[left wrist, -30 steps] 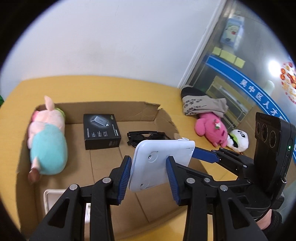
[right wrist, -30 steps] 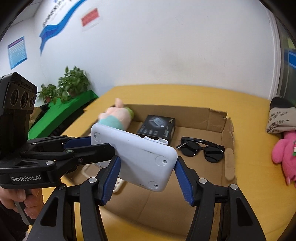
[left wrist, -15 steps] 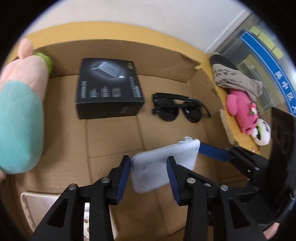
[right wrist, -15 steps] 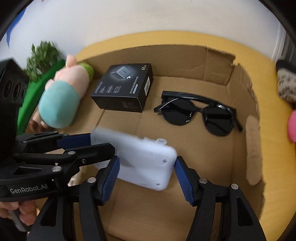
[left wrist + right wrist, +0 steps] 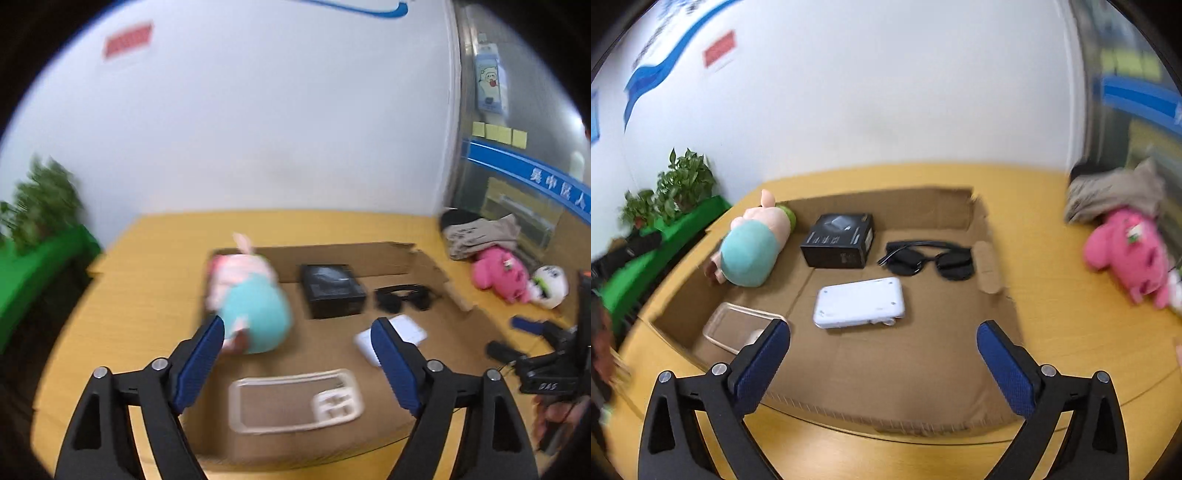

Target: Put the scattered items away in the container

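A shallow cardboard box (image 5: pixel 886 206) lies open on the yellow table. On its floor rests a white device (image 5: pixel 860 302), free of both grippers, also seen blurred in the left wrist view as the white device (image 5: pixel 391 336). My right gripper (image 5: pixel 882 326) hangs over the box's near edge, its jaws opening with nothing between them. My left gripper (image 5: pixel 295 325) is pulled back at the near left, jaws also opening and empty. A pink plush (image 5: pixel 1126 247) and a grey cloth (image 5: pixel 1115 195) lie on the table to the right, outside the box.
Inside the box are a teal and pink plush pig (image 5: pixel 750 247), a black carton (image 5: pixel 840 240), dark sunglasses (image 5: pixel 931 256) and a clear phone case (image 5: pixel 738 326). A white plush (image 5: pixel 550 282) sits by the pink one. Green plants (image 5: pixel 672 188) stand at the left.
Both grippers held the white device over the box; they have opened and let it go onto the box floor. Both have drawn back toward the near edge.
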Available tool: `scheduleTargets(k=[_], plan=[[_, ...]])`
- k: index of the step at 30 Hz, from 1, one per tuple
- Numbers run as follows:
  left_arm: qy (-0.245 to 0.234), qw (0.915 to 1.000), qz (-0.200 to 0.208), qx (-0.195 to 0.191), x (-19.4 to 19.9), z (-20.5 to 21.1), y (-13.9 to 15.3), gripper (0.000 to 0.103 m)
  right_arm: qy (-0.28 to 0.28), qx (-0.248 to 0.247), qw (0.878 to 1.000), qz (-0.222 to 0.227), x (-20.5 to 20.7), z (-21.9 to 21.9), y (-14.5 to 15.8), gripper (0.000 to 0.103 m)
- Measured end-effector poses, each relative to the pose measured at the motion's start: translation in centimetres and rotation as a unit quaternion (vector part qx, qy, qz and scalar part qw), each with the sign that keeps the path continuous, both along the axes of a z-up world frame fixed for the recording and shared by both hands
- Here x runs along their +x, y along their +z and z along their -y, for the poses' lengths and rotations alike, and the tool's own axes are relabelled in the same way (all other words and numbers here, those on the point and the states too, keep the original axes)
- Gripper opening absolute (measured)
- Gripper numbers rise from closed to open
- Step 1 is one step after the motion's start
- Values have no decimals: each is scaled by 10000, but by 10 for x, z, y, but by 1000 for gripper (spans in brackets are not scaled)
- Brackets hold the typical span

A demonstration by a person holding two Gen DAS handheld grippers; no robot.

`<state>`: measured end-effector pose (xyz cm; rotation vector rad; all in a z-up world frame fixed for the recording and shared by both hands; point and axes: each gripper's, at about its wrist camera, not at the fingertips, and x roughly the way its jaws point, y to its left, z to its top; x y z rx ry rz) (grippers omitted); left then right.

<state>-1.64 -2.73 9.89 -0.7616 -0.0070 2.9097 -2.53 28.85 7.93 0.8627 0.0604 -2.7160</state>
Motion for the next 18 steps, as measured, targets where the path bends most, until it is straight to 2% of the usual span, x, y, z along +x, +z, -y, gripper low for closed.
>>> scheduleTargets(k=[2,4,6,7,8,10,12,15,18], plan=[[42,10000,12,-63,10,1,-20,83,2,212,9990,-386,13,5,-12,103],[-34,9998,137,-163,11,-6,-48,83,33,401,9981,-474,15,13,-30,103],[-16,9990,346,-275,8,-14,-76,83,80,310,9985,-453,15,15,-42,103],[46,9994,248,-216,9,-15,-84,84,61,149,9986,-505,17,12,-43,103],[134,9999,-9,-86,13,-14,-86,86,65,25,9987,-502,16,10,-45,103],[301,9993,-209,-91,12,-19,-89,88,19,-30,9979,-645,14,11,-49,103],[354,9986,-295,-247,9,-25,-92,93,-22,-39,9969,-788,12,14,-52,103],[222,9987,-406,-212,5,-25,-96,102,-19,-49,9961,-882,7,16,-55,103],[214,9987,-412,-231,7,-25,-97,102,-44,-34,9961,-886,7,18,-57,103]])
